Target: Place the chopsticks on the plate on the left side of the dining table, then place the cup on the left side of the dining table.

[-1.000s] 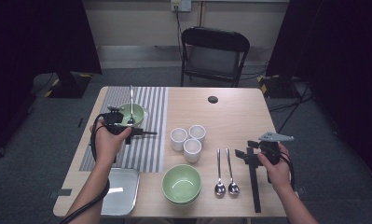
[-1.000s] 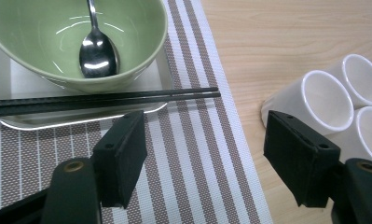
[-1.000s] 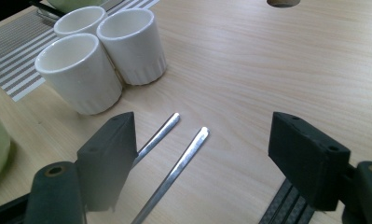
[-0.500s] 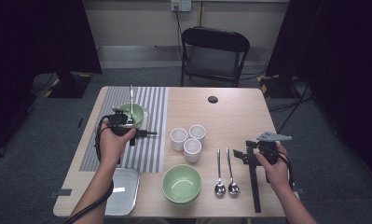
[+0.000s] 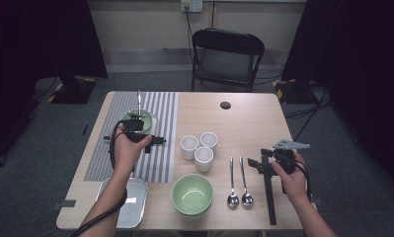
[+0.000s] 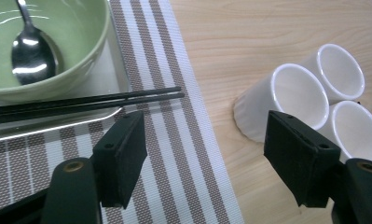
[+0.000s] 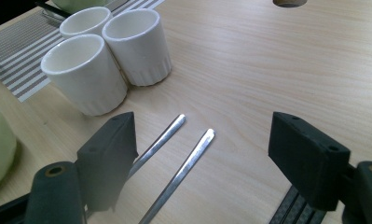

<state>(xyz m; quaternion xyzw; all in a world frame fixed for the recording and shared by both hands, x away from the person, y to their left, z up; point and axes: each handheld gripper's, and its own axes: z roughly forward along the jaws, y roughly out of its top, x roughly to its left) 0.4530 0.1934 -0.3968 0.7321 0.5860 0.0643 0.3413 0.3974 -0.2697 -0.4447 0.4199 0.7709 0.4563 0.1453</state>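
My left gripper (image 5: 135, 132) hovers over the striped placemat (image 5: 157, 163), just in front of a green bowl (image 5: 139, 118). Its jaws stand wide open (image 6: 209, 158) with only the mat between them. The bowl (image 6: 58, 70) holds a metal spoon (image 6: 32, 51) and sits on a silver tray (image 6: 58, 126), where black chopsticks (image 6: 104, 100) lie across the rim. Three white cups (image 5: 199, 146) stand to its right. My right gripper (image 5: 277, 159) rests at the table's right side, open (image 7: 207, 158), above the handles of two spoons (image 7: 174, 149).
A second green bowl (image 5: 192, 194) sits at the front middle with the two spoons (image 5: 238, 183) to its right. A long black strip (image 5: 270, 195) lies by my right hand. A silver tray (image 5: 123, 203) is at the front left. A chair (image 5: 226, 57) stands behind the table.
My left hand and gripper have drifted a little to the right, toward the cups. The right gripper has stayed put. Both pairs of jaws stand as wide as before.
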